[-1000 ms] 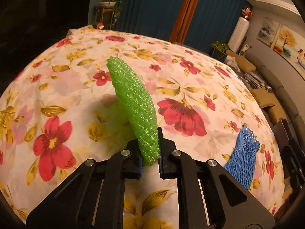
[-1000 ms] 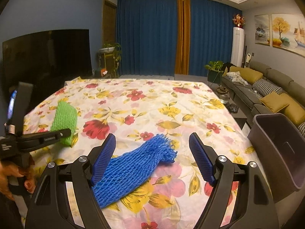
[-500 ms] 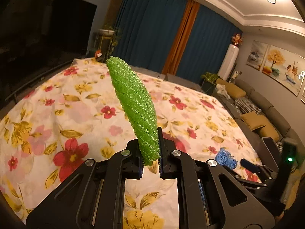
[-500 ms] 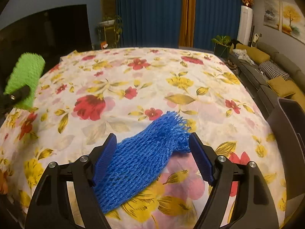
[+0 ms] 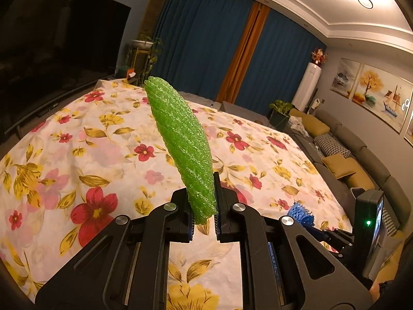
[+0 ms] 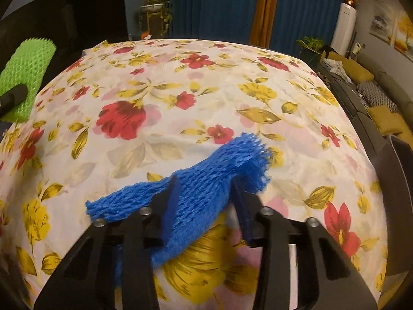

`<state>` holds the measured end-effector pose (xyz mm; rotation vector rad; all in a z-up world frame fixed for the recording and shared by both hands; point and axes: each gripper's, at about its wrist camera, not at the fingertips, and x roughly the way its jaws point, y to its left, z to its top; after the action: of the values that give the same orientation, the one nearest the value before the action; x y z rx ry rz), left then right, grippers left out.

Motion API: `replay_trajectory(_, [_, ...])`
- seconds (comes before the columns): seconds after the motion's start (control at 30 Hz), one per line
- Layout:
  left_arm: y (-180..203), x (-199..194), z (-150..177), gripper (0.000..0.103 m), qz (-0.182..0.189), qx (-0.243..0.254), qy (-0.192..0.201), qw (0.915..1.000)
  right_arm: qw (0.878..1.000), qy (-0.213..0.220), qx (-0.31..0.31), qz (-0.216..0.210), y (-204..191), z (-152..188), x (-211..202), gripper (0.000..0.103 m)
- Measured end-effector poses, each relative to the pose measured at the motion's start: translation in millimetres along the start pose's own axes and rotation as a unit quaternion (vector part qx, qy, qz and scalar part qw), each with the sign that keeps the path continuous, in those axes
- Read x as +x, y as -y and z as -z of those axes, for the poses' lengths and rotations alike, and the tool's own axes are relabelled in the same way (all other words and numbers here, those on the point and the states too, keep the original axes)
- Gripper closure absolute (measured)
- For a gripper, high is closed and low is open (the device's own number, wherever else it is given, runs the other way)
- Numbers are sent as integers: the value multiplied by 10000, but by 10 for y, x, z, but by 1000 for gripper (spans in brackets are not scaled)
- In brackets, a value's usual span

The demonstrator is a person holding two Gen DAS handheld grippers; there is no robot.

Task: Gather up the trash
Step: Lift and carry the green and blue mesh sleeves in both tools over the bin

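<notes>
Meanwhile the left gripper [image 5: 204, 217] is clamping the green net [image 5: 180, 139] aloft, and the right gripper's [image 6: 204, 206] jaws are closing around the blue net [image 6: 204, 180]; its springy mesh may be slipping free.

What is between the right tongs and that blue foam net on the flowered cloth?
Nothing visible. The blue foam net already lies between the closing jaws of the right tongs, on the flowered cloth, with no other object near it.

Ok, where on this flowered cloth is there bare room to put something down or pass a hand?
Nearly all of the flowered cloth lies bare, from the blue foam net to the far edge by the curtains. It is crowded only at the near edge, where the right gripper is closing around the blue net, and toward the dark bin at the right.
</notes>
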<state>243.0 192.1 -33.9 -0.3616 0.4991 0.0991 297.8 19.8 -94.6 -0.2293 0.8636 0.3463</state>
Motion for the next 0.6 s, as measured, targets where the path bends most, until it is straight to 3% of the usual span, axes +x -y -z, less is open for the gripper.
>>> replay_trajectory(0.07, [2,-1,2,92,1,-1,9,10000,10000,11,-64,-40,-26,3,-6,81])
replay_trajectory(0.17, [0,4,3,92,-9,-4,16,10000,9999,38,-86,-108,-34,7,-16,90])
replay_trajectory(0.33, [1,11,13,92,-4,7,7,10000,9993,210,43,-290,14,25,-97,94])
replay_trajectory(0.6, [123,24,49,92,14,249,-33,9997,9954,942,-64,-148,74,17,-560,94])
